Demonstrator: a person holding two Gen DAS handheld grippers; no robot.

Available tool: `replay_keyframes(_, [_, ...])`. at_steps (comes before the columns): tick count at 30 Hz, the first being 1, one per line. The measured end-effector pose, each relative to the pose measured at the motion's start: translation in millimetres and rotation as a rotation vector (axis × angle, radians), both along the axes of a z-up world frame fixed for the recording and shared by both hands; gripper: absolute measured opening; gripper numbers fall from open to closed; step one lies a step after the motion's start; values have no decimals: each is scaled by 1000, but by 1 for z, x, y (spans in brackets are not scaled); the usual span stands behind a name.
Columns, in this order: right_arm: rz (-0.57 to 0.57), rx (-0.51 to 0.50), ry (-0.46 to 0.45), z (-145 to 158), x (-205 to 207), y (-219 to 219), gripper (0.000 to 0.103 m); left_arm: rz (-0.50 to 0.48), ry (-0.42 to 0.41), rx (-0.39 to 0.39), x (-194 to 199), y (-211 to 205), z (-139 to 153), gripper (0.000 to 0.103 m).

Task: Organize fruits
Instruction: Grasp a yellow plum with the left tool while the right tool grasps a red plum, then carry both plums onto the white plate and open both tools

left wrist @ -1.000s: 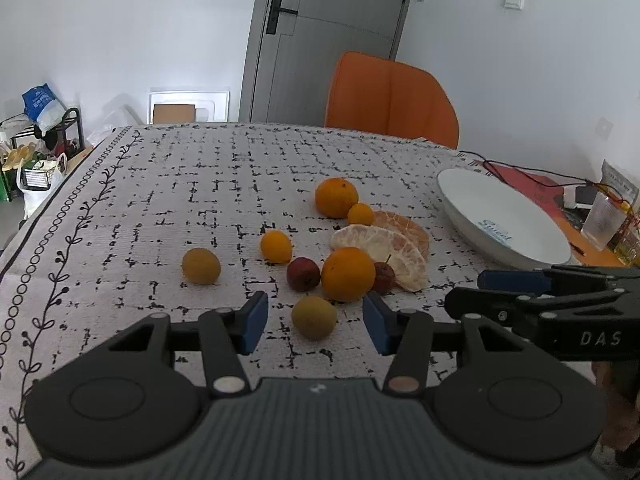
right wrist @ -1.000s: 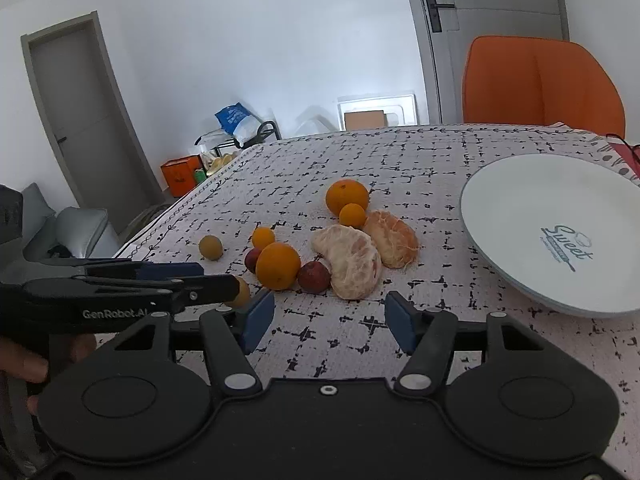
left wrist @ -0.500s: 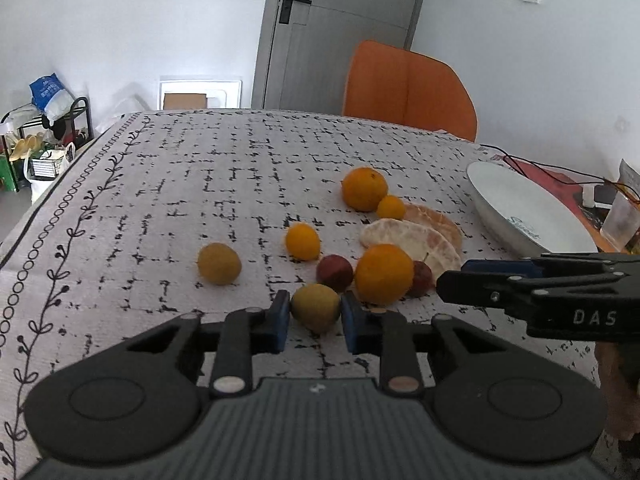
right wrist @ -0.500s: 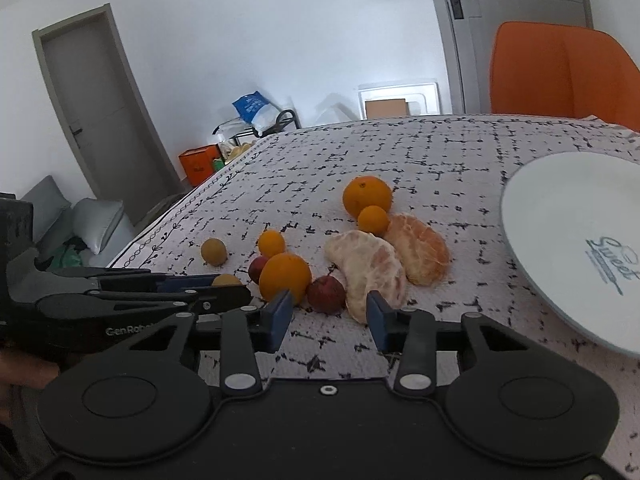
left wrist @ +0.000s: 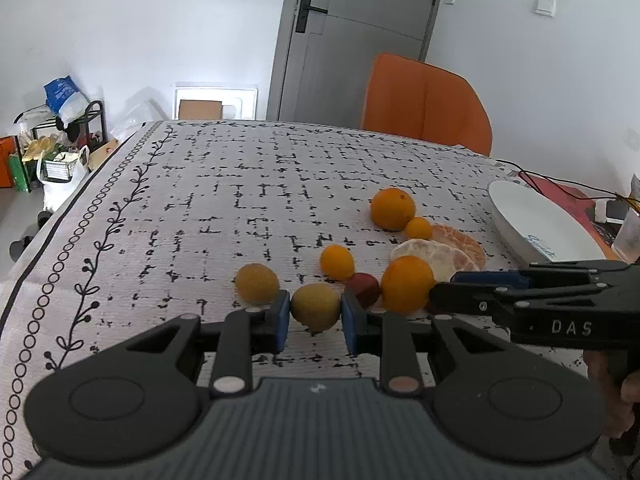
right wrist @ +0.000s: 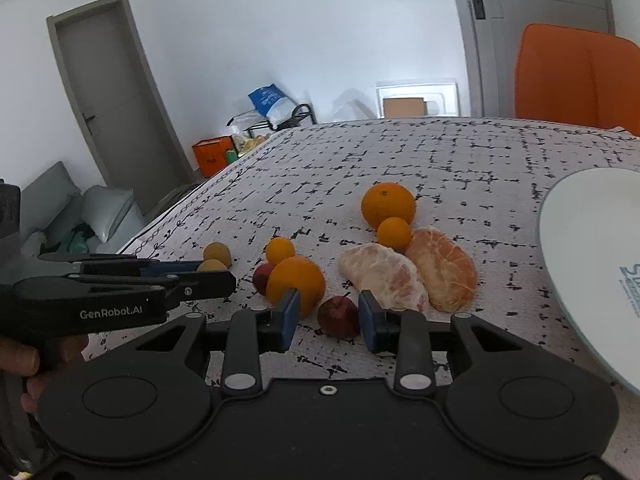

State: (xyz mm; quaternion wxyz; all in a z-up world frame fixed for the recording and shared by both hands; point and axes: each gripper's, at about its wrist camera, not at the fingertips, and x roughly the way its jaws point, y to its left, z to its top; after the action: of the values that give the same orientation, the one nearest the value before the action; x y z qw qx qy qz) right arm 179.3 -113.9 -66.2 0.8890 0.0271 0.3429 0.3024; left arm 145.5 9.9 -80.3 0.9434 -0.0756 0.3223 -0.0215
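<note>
Black tool (left wrist: 315, 322) — blue pads (left wrist: 282, 322), "DAS" lettering

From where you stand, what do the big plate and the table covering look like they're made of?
The plate: probably glazed ceramic, being smooth, glossy white with printed lettering, though melamine is possible. The table covering: woven fabric, matte, with a fine ribbed texture and black printed marks.

A yellow-green fruit (left wrist: 315, 306) sits pinched between blue jaws, beside a duller yellow one (left wrist: 257, 282). A small dark red fruit with a stem (right wrist: 339, 316) lies between the other jaws, untouched. Behind it are an orange (right wrist: 295, 284), a small kumquat-like fruit (right wrist: 280, 250), two peeled citrus halves (right wrist: 383, 276), a large orange (right wrist: 388, 205) and a small one (right wrist: 394, 233) touching it.
</note>
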Motion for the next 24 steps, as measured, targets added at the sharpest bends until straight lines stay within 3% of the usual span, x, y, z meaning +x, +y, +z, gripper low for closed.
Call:
replay_keyframes(3, [30,-29,17,-4,1,5,33,8,0,0,0,3,-1,26])
replay_keyframes(7, [23,-43,3,-6,-3,5,22,10,-2,-2,0,3,0,26])
replay_keyframes(24, [-101,44,-57,21,-21,-40,22,-85,-40,13,2,-32,12,26])
